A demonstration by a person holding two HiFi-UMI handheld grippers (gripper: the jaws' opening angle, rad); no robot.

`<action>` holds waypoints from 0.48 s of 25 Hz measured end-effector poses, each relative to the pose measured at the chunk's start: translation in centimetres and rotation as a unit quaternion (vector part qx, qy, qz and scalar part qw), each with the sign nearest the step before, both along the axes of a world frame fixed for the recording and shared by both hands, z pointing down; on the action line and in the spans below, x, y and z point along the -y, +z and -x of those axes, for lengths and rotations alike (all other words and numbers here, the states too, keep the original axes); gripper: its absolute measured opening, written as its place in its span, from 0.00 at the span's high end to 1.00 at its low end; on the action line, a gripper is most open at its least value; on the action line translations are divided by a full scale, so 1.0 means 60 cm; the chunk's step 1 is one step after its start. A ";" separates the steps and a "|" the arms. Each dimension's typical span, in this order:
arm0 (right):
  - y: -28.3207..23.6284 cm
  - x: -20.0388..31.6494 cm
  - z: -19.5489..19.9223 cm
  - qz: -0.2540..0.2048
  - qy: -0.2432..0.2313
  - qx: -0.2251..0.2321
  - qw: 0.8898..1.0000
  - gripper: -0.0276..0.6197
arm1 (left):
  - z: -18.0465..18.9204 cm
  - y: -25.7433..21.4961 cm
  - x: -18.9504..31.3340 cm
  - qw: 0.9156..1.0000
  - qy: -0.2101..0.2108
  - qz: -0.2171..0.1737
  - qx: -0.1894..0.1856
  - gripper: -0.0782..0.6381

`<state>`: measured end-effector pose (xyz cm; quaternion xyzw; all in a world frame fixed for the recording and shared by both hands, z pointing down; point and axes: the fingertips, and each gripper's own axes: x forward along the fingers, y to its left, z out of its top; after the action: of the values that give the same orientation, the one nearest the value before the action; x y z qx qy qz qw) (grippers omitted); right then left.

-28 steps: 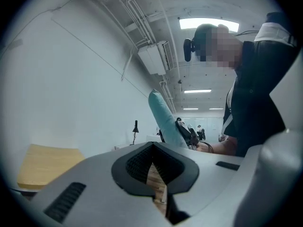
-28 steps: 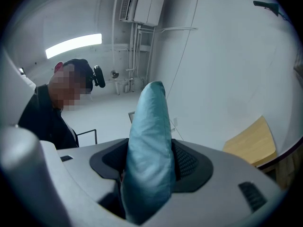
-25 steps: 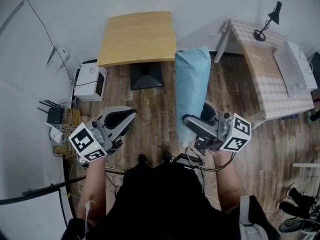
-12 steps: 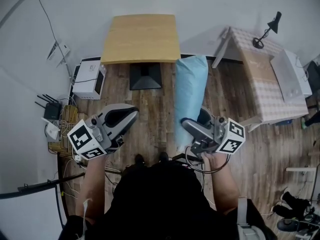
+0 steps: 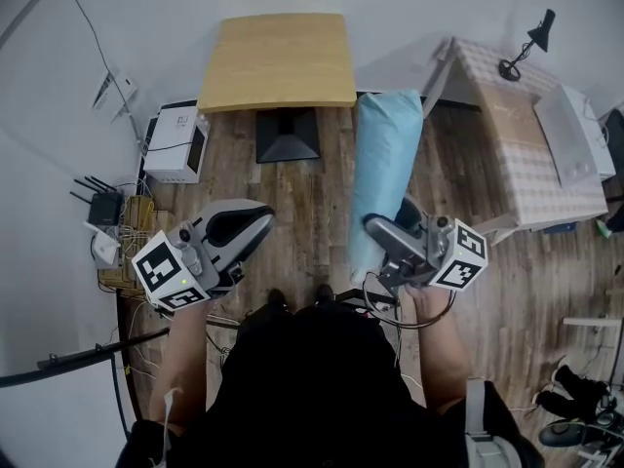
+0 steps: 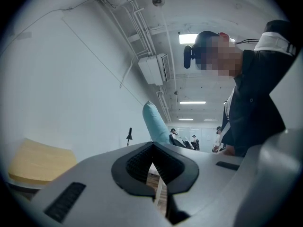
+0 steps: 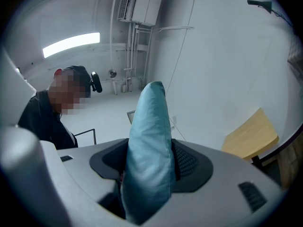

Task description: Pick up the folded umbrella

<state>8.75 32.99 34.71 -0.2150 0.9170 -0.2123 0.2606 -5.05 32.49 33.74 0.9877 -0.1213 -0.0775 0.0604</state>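
Folded umbrella [image 5: 385, 169] held clear of floor, clamped near one end between jaws of right gripper [image 5: 382, 244]; left gripper [image 5: 246, 224] closed on nothing, well apart at left

Risk: grip placed at one end only, so long free length may be levered down or twisted out of jaws; fabric sleeve may be slid through. Tip may be knocked on wooden table [image 5: 278, 61] close by

Long axis run from jaws forward, away from person, seemingly tilted upward; tip pointed toward wall

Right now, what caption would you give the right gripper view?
Right gripper clamps a blue umbrella, wooden table beyond.
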 end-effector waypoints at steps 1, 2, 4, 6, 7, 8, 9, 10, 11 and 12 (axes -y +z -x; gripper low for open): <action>0.000 0.000 -0.003 0.001 0.002 0.000 1.000 0.53 | -0.002 0.003 -0.001 1.000 0.000 0.001 0.002 0.87; -0.001 0.001 -0.007 0.001 0.003 0.002 1.000 0.53 | -0.004 0.004 -0.002 1.000 0.001 0.003 0.004 0.87; -0.005 0.001 -0.014 0.000 0.004 0.006 1.000 0.53 | -0.008 0.002 -0.004 1.000 0.003 0.007 0.001 0.87; -0.007 0.000 -0.016 -0.003 0.004 0.008 1.000 0.53 | -0.008 -0.001 -0.007 1.000 0.004 0.006 -0.004 0.87; -0.006 -0.001 -0.016 -0.004 0.005 0.007 1.000 0.53 | -0.008 0.000 -0.008 1.000 0.005 0.005 -0.005 0.87; -0.005 -0.001 -0.016 -0.005 0.006 0.005 1.000 0.53 | -0.009 0.001 -0.008 1.000 0.006 0.005 -0.005 0.87; -0.004 -0.001 -0.016 -0.005 0.006 0.003 1.000 0.53 | -0.010 0.002 -0.008 1.000 0.008 0.006 -0.006 0.87; -0.003 -0.001 -0.016 -0.006 0.007 0.001 1.000 0.53 | -0.012 0.002 -0.010 1.000 0.011 0.008 -0.008 0.87; -0.002 0.000 -0.017 -0.006 0.007 0.001 1.000 0.53 | -0.014 0.002 -0.012 1.000 0.013 0.008 -0.011 0.87; -0.001 0.000 -0.017 -0.005 0.007 0.001 1.000 0.53 | -0.016 0.000 -0.016 1.000 0.016 0.008 -0.014 0.87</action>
<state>9.79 33.00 34.64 -0.2201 0.9162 -0.2057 0.2643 -4.08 33.43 33.76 0.9879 -0.1051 -0.0891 0.0712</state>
